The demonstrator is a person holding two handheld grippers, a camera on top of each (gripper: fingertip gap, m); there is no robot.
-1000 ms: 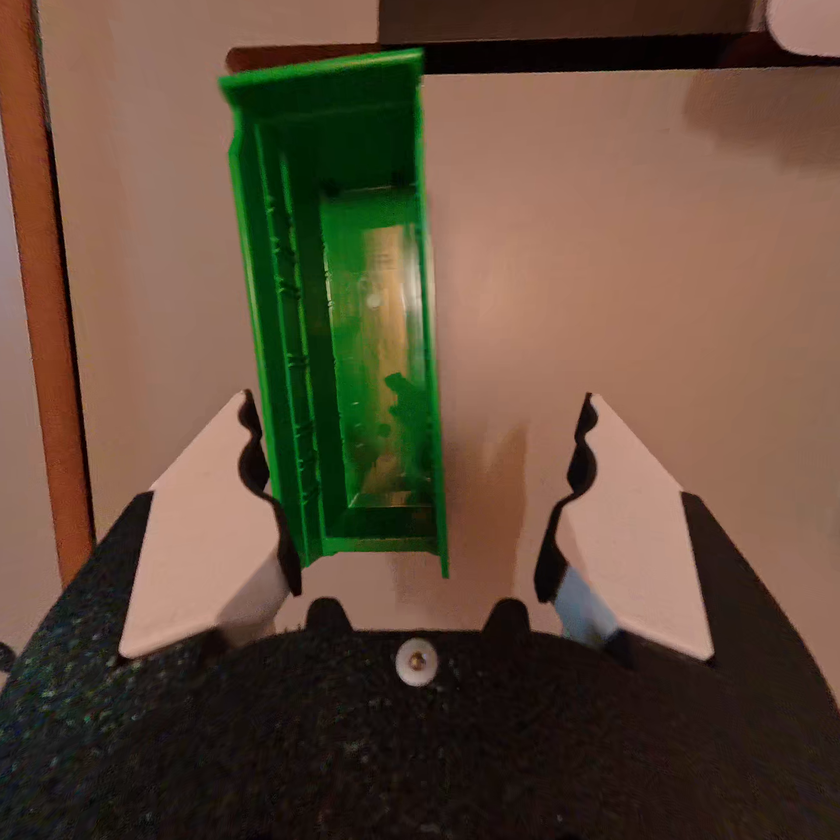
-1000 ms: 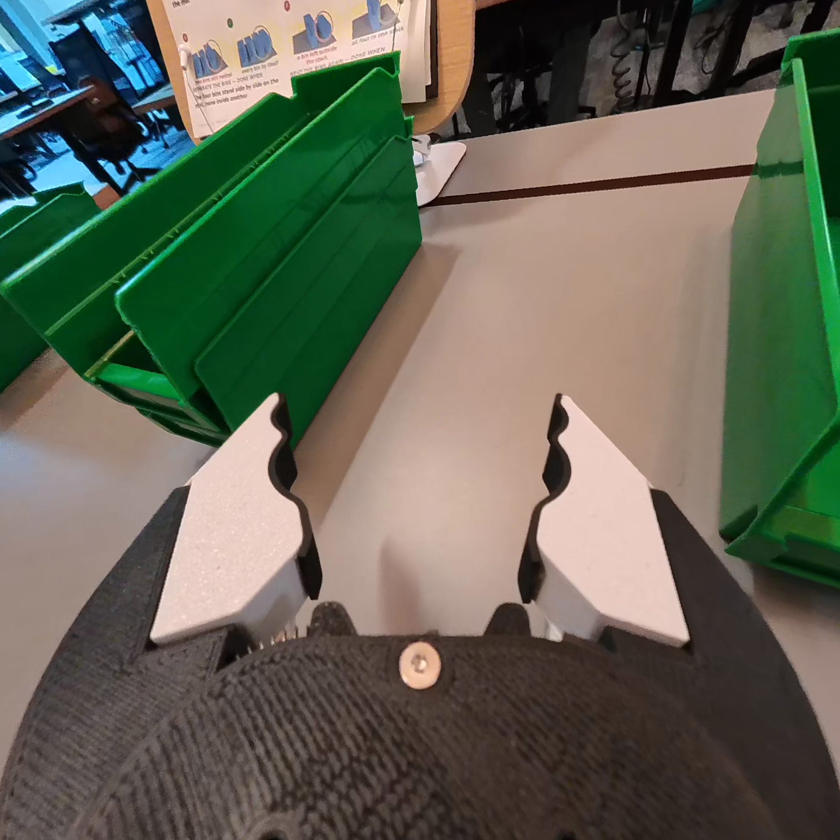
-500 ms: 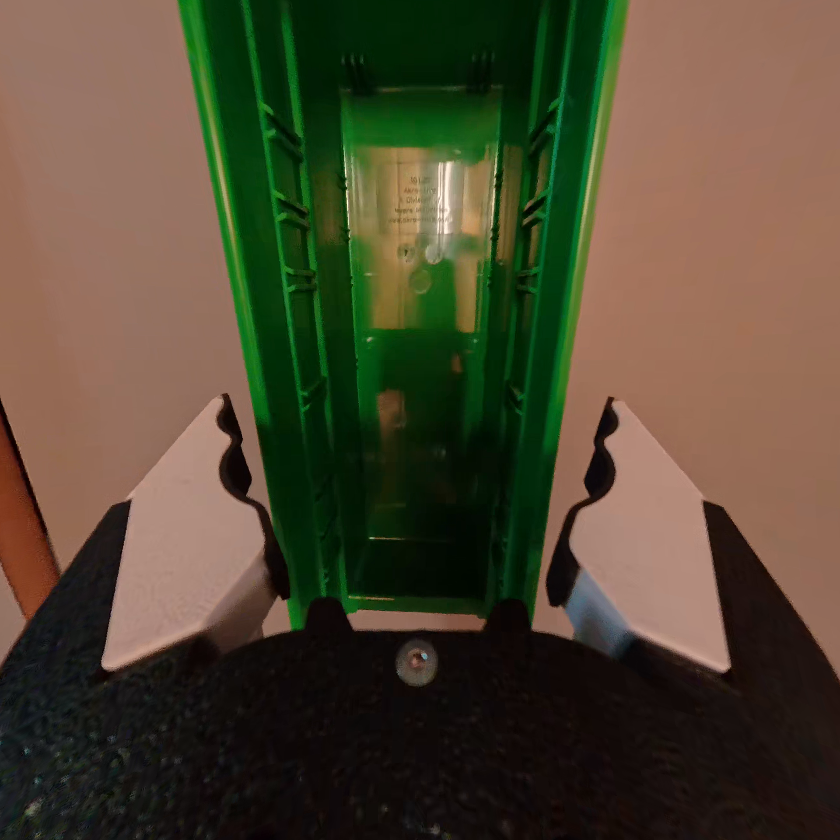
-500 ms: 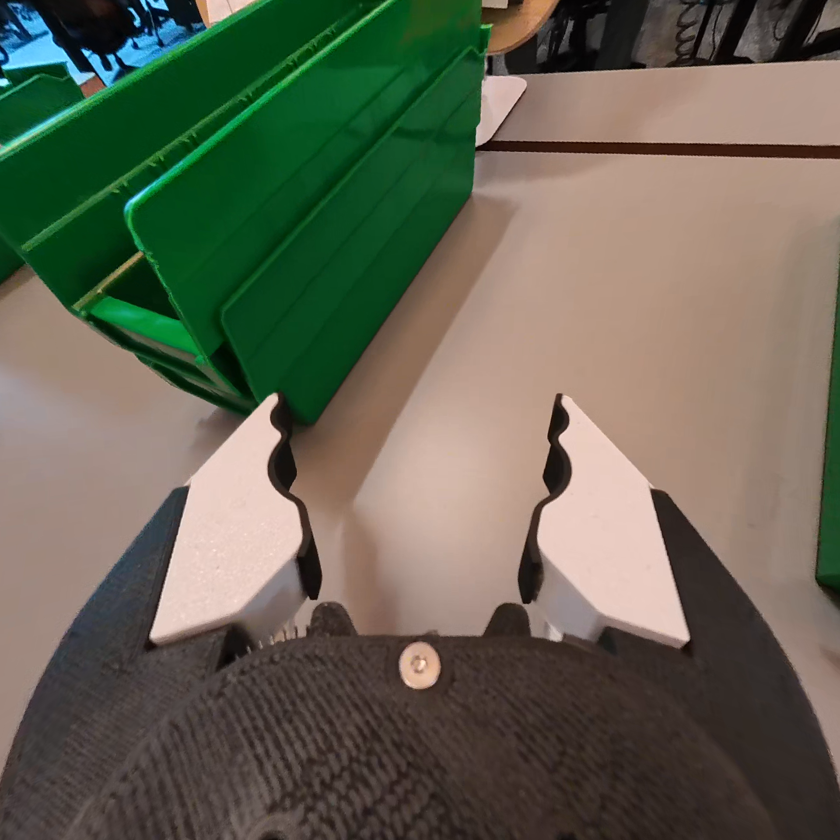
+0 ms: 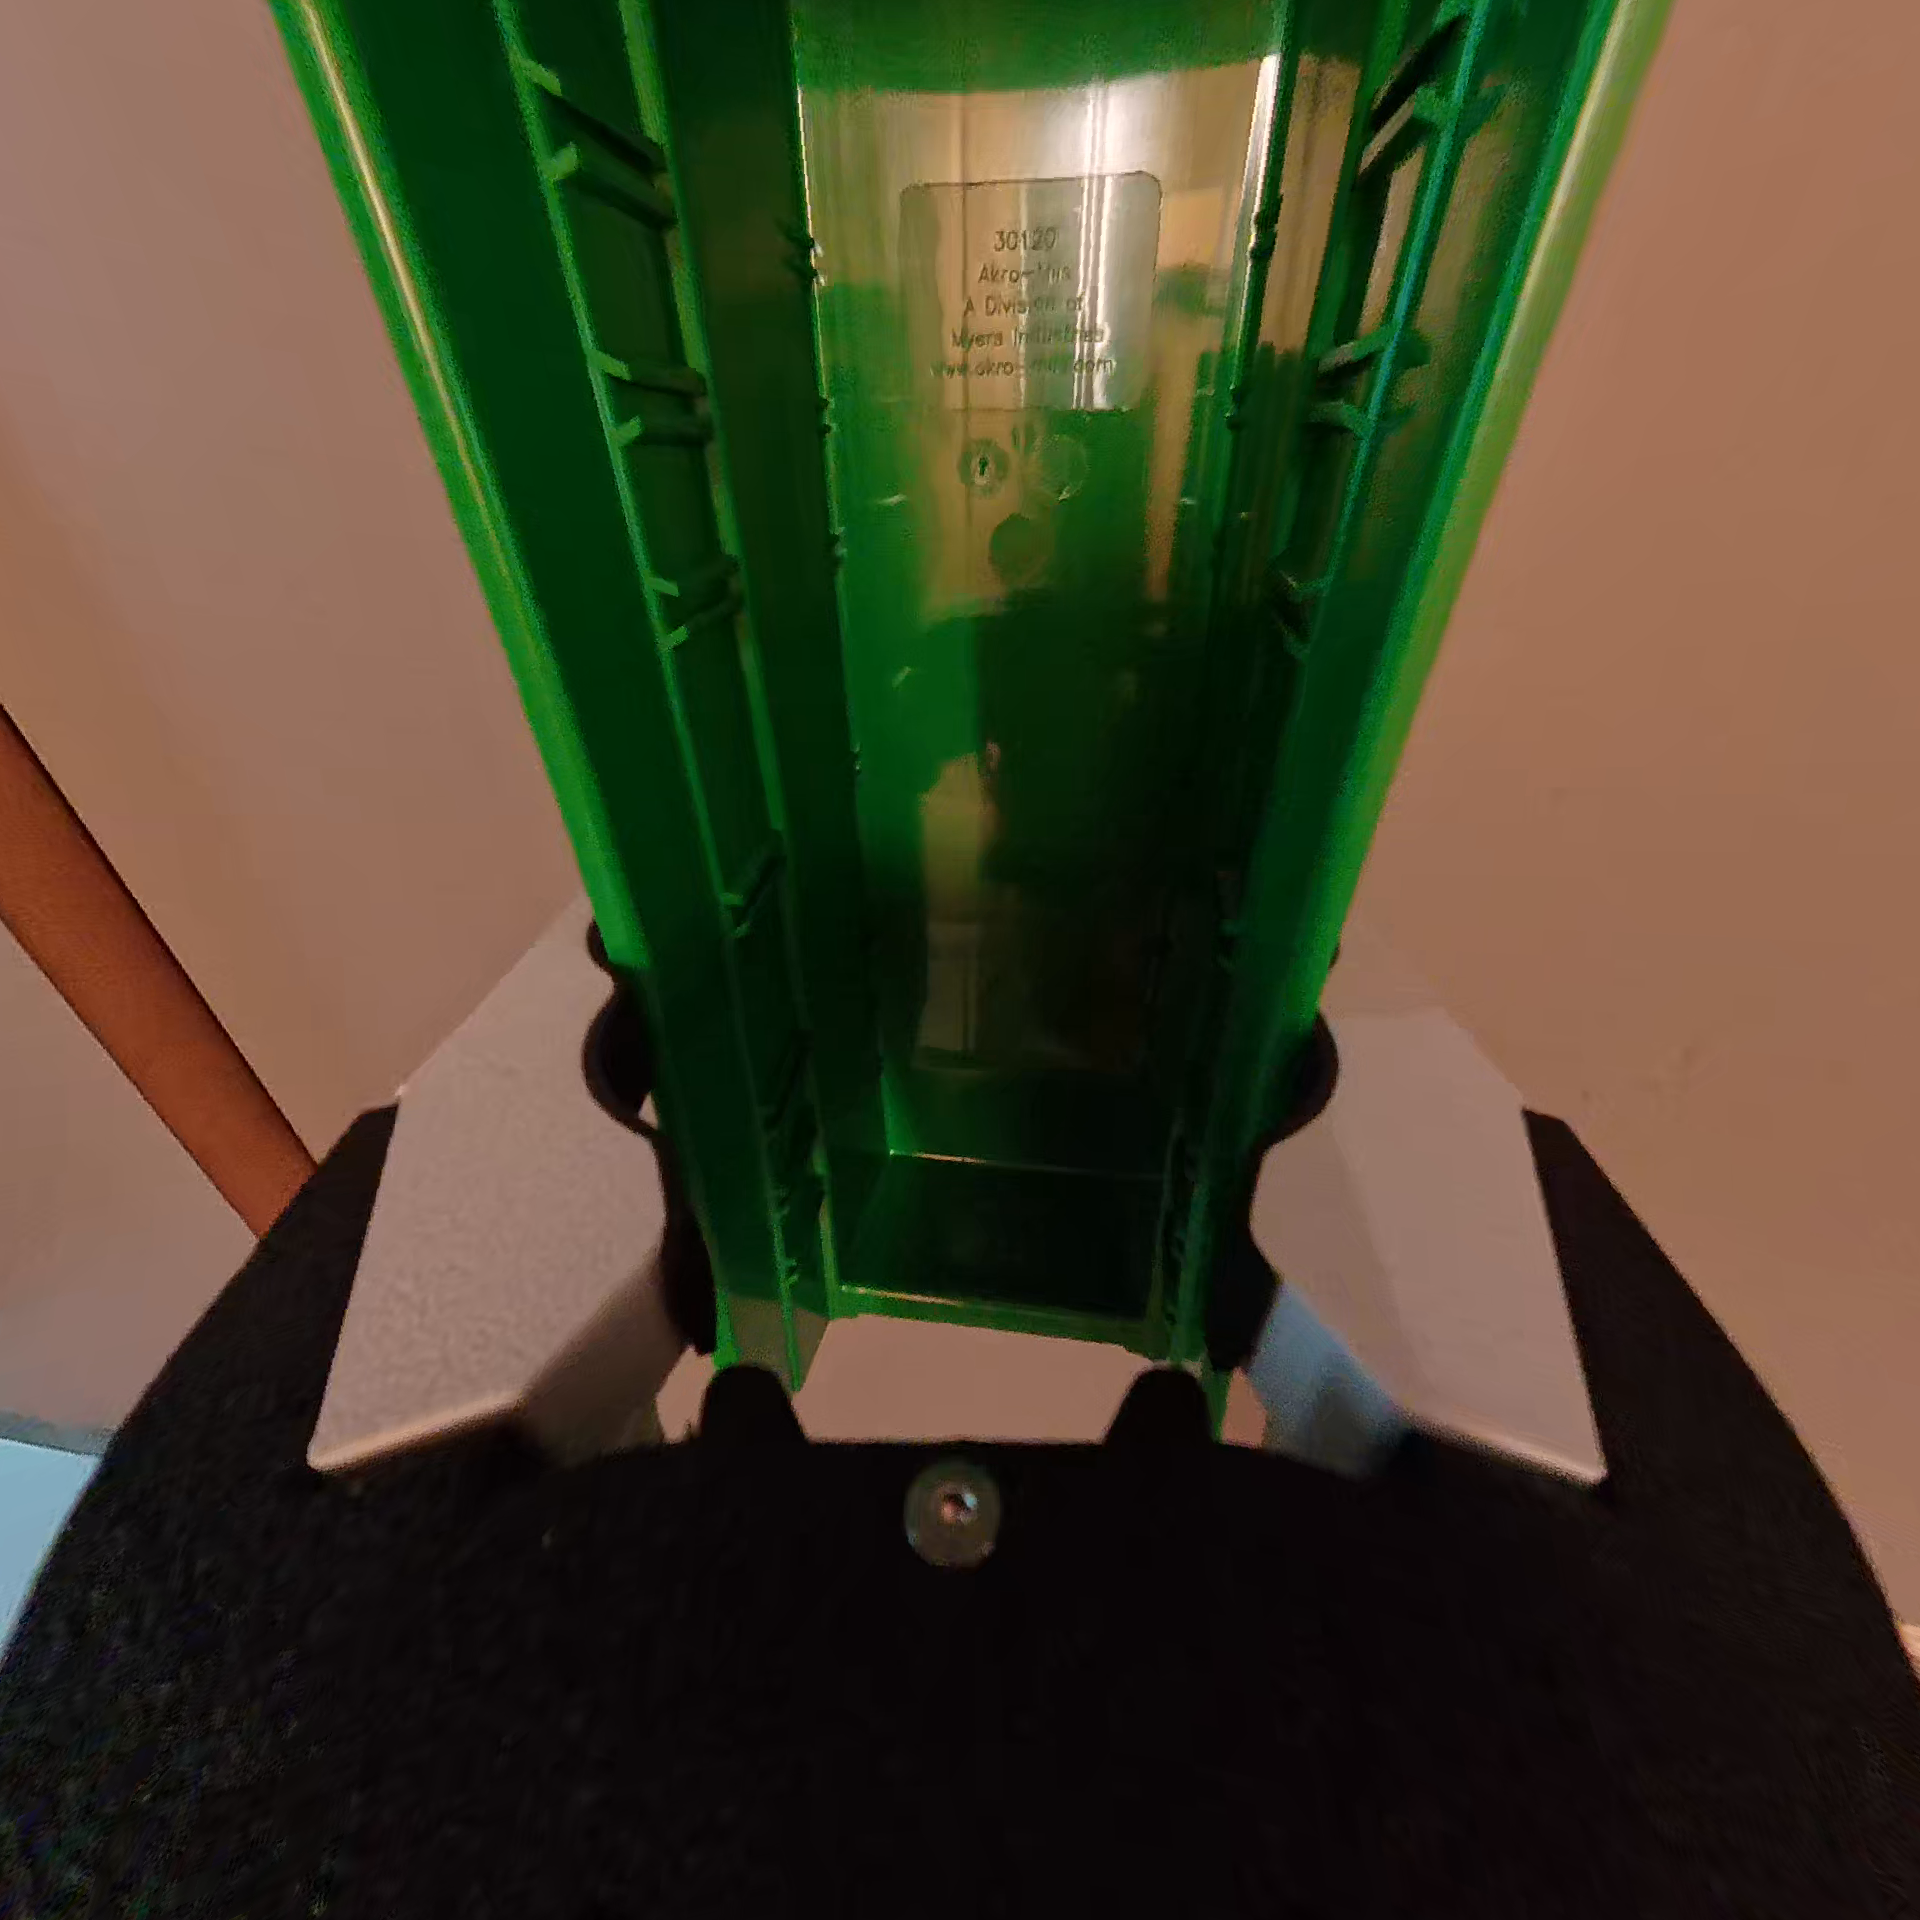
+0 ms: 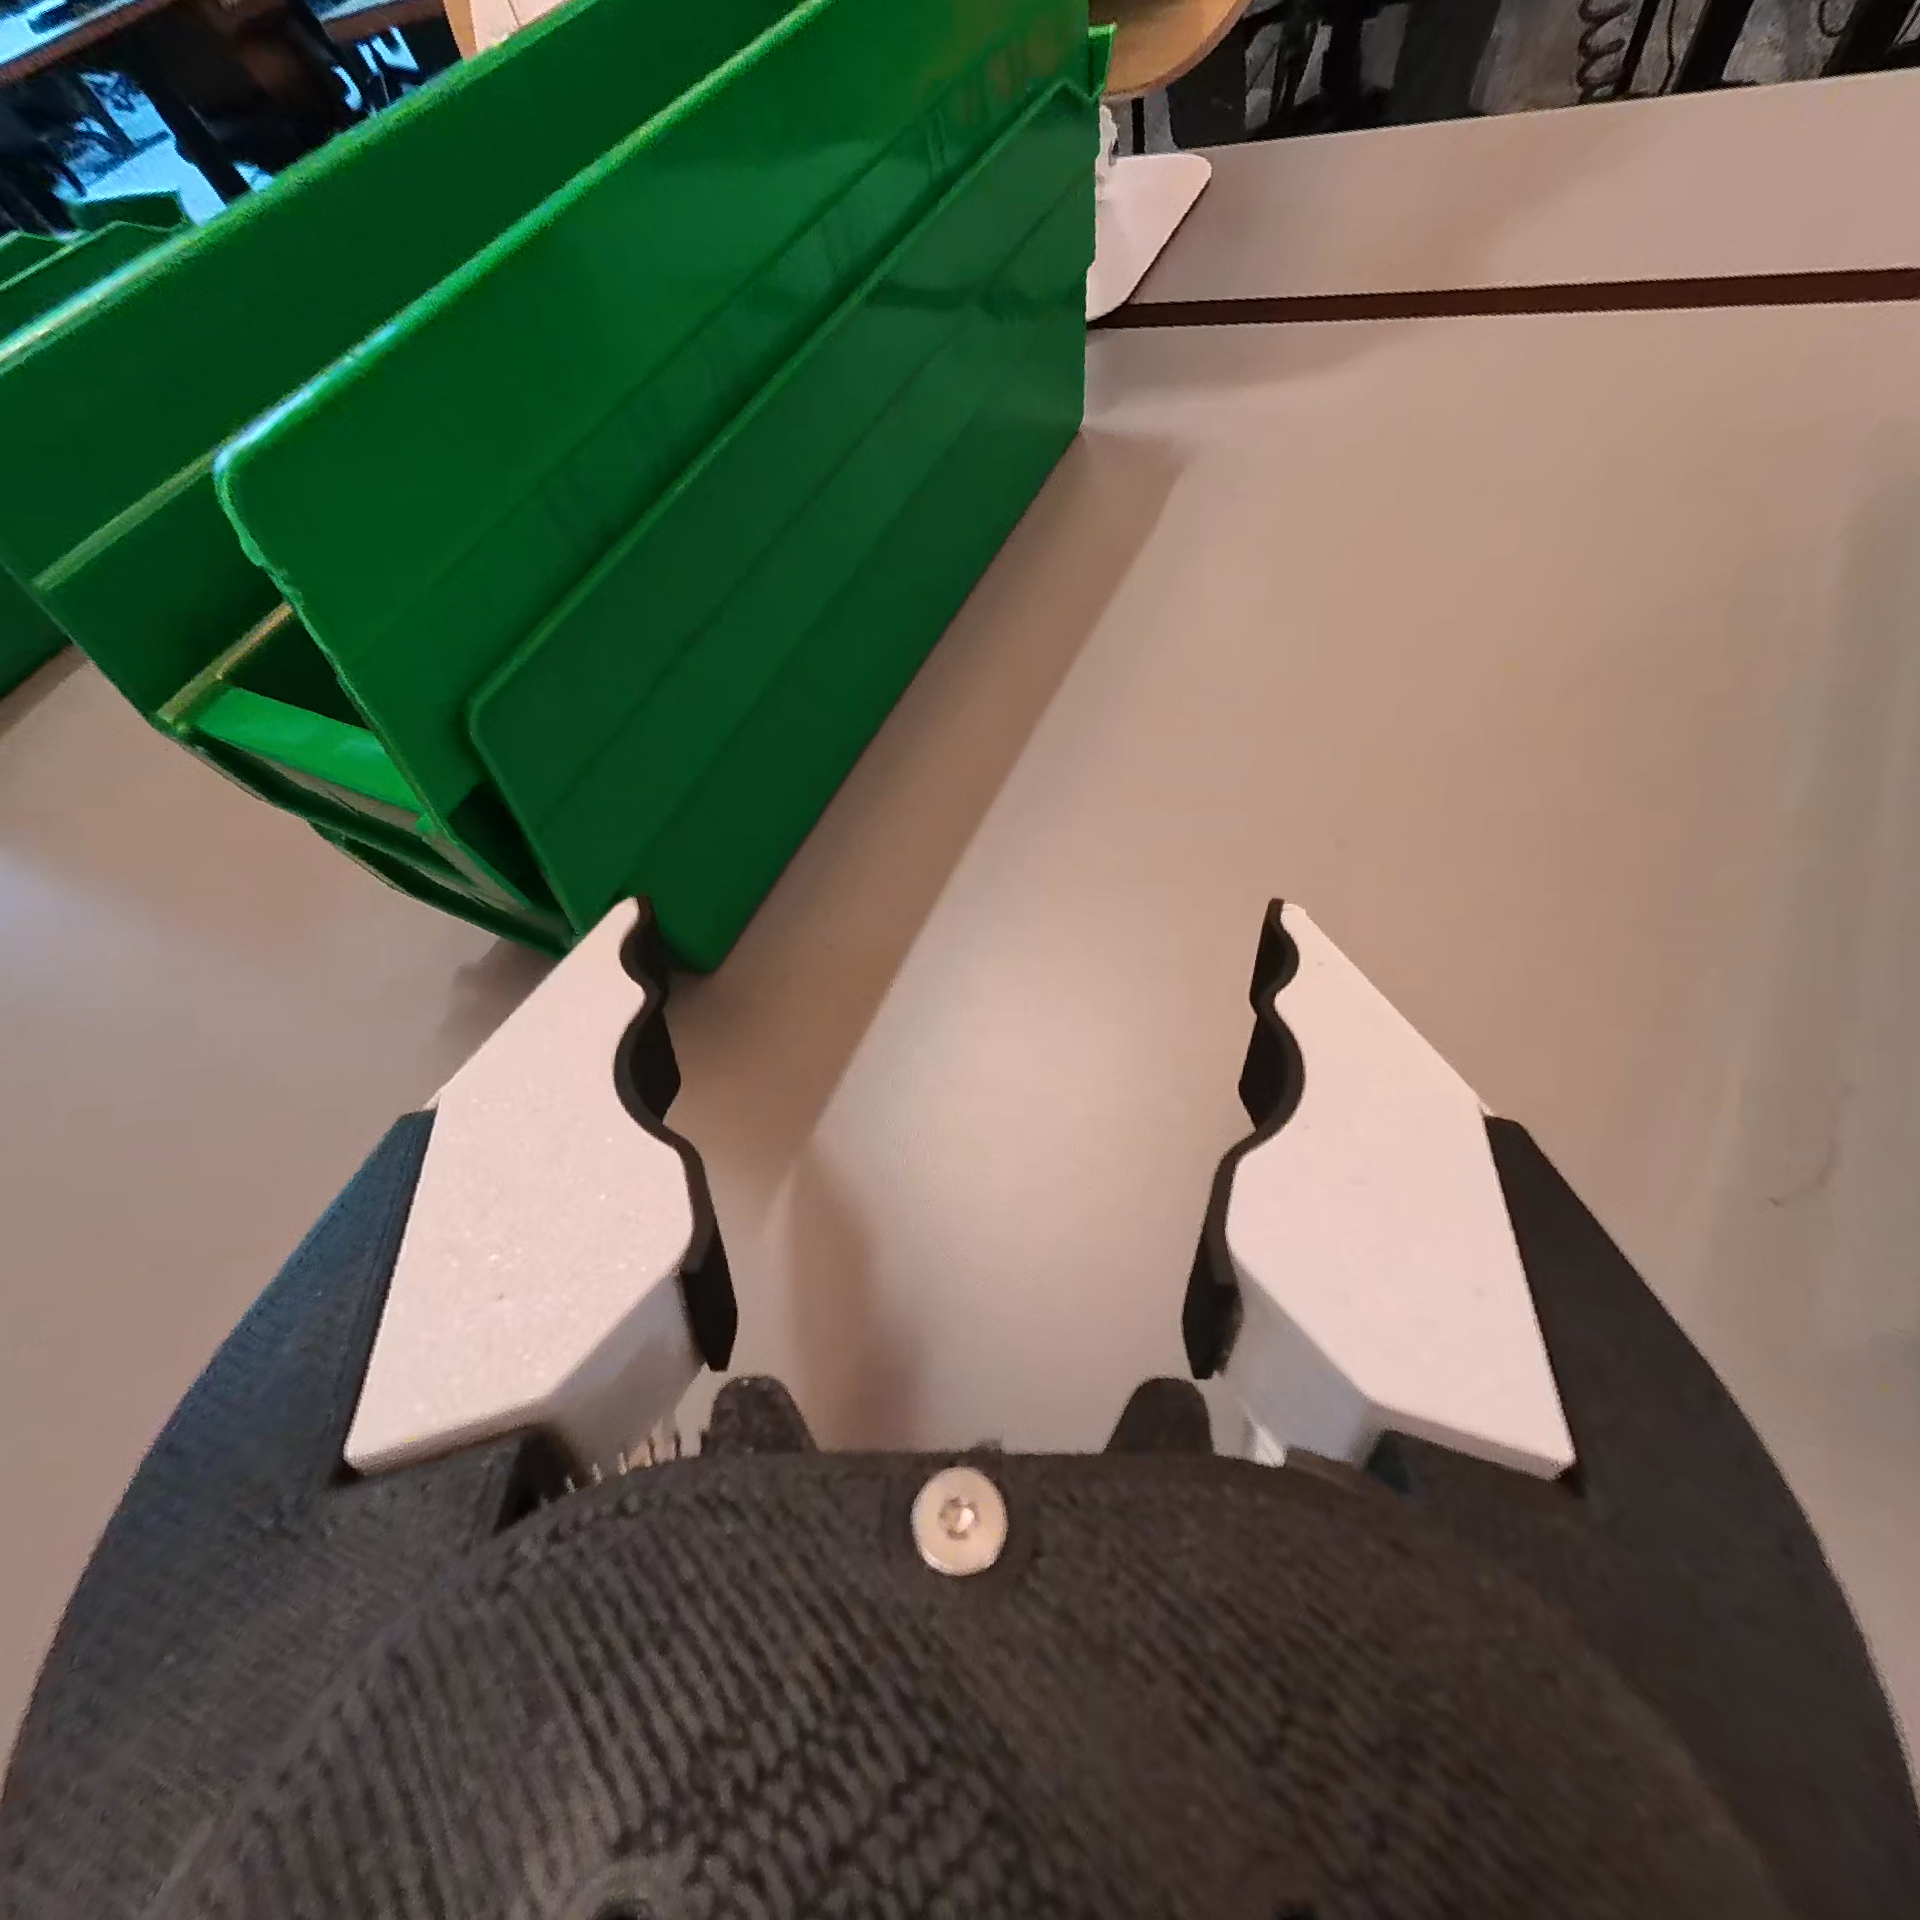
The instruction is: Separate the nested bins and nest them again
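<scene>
In the left wrist view a long narrow green bin [image 5: 1039, 623] runs straight away from me, open side up, with a shiny label on its floor. My left gripper [image 5: 966, 1039] is shut on the bin's near end, its fingers [image 5: 499, 1195] pressed against the outside of both side walls. In the right wrist view a stack of nested green bins [image 6: 675, 468] stands on the table at the left, running away diagonally. My right gripper [image 6: 956, 935] is open and empty, low over the table, with its left fingertip just beside the stack's near corner.
The beige table [image 6: 1455, 727] stretches to the right of the stack, with a dark seam [image 6: 1507, 301] across the back. A white stand base [image 6: 1143, 218] sits behind the stack. More green bins [image 6: 31, 260] show at far left. A wooden strip [image 5: 125, 935] edges the left wrist view.
My left gripper moved forward over the single bin and closed on its near end. My right gripper moved nearer to the nested stack and stayed open; the bin at the right left its view.
</scene>
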